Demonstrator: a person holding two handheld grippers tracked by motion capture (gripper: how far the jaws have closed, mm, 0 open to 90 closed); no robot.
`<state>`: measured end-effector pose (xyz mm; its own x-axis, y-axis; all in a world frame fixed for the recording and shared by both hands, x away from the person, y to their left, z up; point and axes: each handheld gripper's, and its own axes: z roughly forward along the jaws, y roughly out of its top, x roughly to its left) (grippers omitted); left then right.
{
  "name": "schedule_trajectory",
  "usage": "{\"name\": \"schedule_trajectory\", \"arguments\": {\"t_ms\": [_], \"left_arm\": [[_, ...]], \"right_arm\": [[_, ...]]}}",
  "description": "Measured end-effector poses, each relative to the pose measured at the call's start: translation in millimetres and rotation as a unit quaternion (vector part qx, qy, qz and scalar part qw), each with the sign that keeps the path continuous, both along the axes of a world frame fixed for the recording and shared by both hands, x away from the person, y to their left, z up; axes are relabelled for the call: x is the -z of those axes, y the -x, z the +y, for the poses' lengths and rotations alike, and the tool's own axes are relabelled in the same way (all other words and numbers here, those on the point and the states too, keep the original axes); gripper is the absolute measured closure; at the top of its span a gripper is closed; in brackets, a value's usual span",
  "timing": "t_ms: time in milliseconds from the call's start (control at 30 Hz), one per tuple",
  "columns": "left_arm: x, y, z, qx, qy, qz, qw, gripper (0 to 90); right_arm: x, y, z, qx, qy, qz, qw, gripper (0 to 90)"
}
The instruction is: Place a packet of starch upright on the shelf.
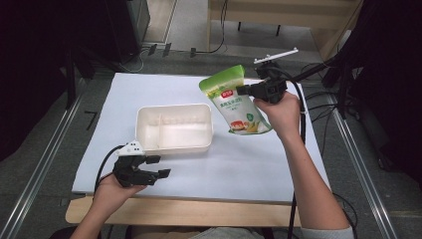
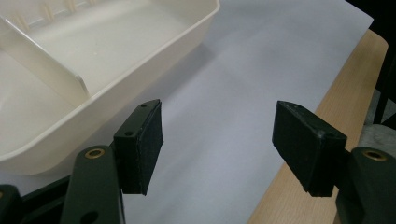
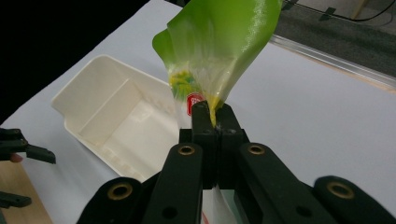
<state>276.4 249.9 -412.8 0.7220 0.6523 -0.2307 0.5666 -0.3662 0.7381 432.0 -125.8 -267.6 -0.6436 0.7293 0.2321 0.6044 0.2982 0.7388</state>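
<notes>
On the tabletop (image 1: 278, 209), over its white sheet (image 1: 234, 164), you have one tray and one pouch to count, plus your two grippers. The tray (image 1: 174, 128) is a cream plastic rectangle with rounded corners, smooth walls and a thin divider splitting it into two compartments; it sits near the middle of the sheet. The pouch (image 1: 234, 99) is a soft, glossy green and white bag with printed food art, crinkled where it is pinched. Your right gripper (image 1: 247, 90) holds it off the sheet at the far right, just right of the tray, its black fingers (image 3: 201, 122) pressed together on the pouch's side edge. Your left gripper (image 1: 158, 166) hovers at the near left, just in front of the tray's near wall, its fingers (image 2: 140, 147) spread wide with nothing between them; their pads are flat, dark and matte. A pale wooden edge shows along the near side, and dark cables lie on the grey floor (image 1: 40, 149) beyond.
</notes>
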Motion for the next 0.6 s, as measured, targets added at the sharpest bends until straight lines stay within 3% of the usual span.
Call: {"name": "schedule_trajectory", "arguments": {"t_ms": [367,600], "left_arm": [[0.0,-0.2,-0.6,-0.001,-0.001,0.001,1.0,34.1],[0.4,-0.4,-0.8,0.0,0.001,0.001,1.0,34.0]], "right_arm": [[-24.4,-5.4,15.2,-0.007,0.004,-0.005,1.0,90.0],[-42.4,-12.7,35.2,-0.02,0.004,-0.008,0.9998,90.0]]}}
